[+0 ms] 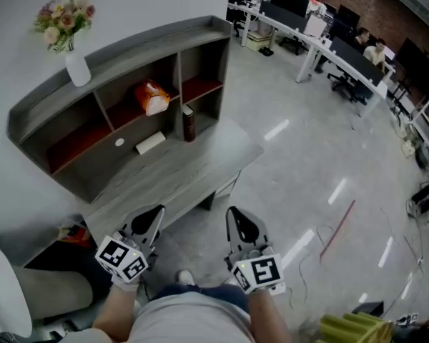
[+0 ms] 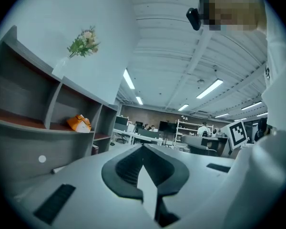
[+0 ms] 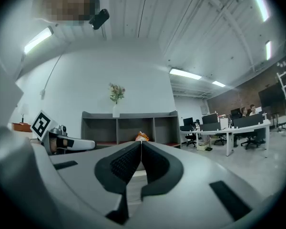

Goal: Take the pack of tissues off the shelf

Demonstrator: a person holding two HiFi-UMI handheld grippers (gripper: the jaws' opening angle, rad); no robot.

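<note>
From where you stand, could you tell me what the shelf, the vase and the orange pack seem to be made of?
Shelf: probably grey wood-look laminate, matte, faint grain.
Vase: likely ceramic or glass, plain smooth white.
Orange pack: seemingly soft plastic wrap, crumpled and slightly shiny.

It was an open-plan office. Long white desks (image 1: 322,40) carried rows of dark monitors (image 1: 289,0), with swivel chairs (image 1: 341,84) and seated people (image 1: 376,50) beside a brick wall (image 1: 375,9). Strip lights (image 3: 186,74) ran across the ceiling above a polished grey floor (image 1: 300,170).
</note>
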